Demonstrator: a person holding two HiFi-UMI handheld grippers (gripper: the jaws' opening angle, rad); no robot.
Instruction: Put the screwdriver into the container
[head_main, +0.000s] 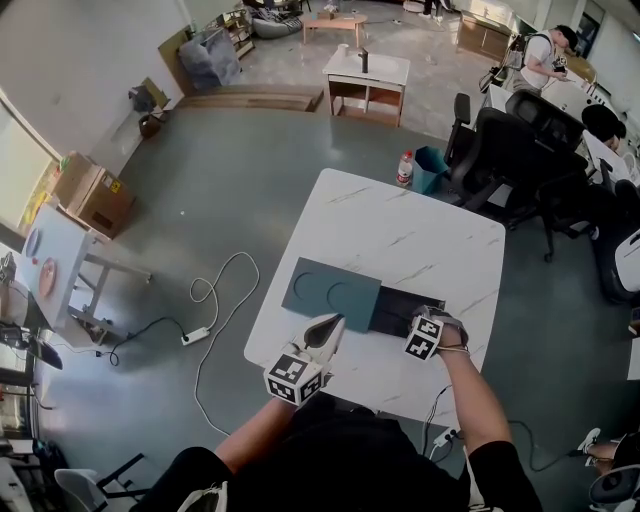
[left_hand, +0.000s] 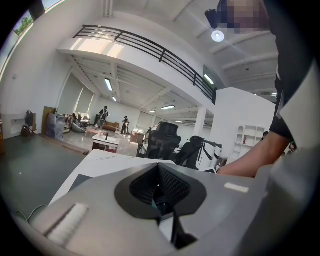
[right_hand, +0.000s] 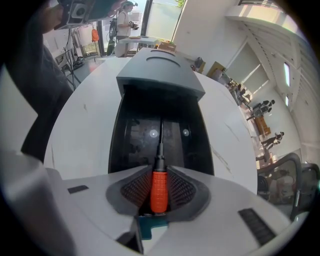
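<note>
The screwdriver (right_hand: 159, 186) has an orange ribbed handle and a thin dark shaft. My right gripper (right_hand: 159, 192) is shut on the handle and points steeply down, with the shaft reaching into the open black container (right_hand: 134, 135) below. In the head view the right gripper (head_main: 432, 320) hangs over the container (head_main: 398, 310) near the table's front edge. The container's grey-teal lid (head_main: 332, 290) lies flat just left of it. Closer to me, my left gripper (head_main: 333, 324) sits by the lid's near edge. Its pads meet in the left gripper view (left_hand: 159, 192), nothing between them.
The white marble table (head_main: 400, 235) has bare surface beyond the container. Black office chairs (head_main: 520, 150) crowd the far right. A bottle (head_main: 405, 168) and a teal bin (head_main: 431, 168) stand at the far edge on the floor. A power strip with cable (head_main: 195, 335) lies left.
</note>
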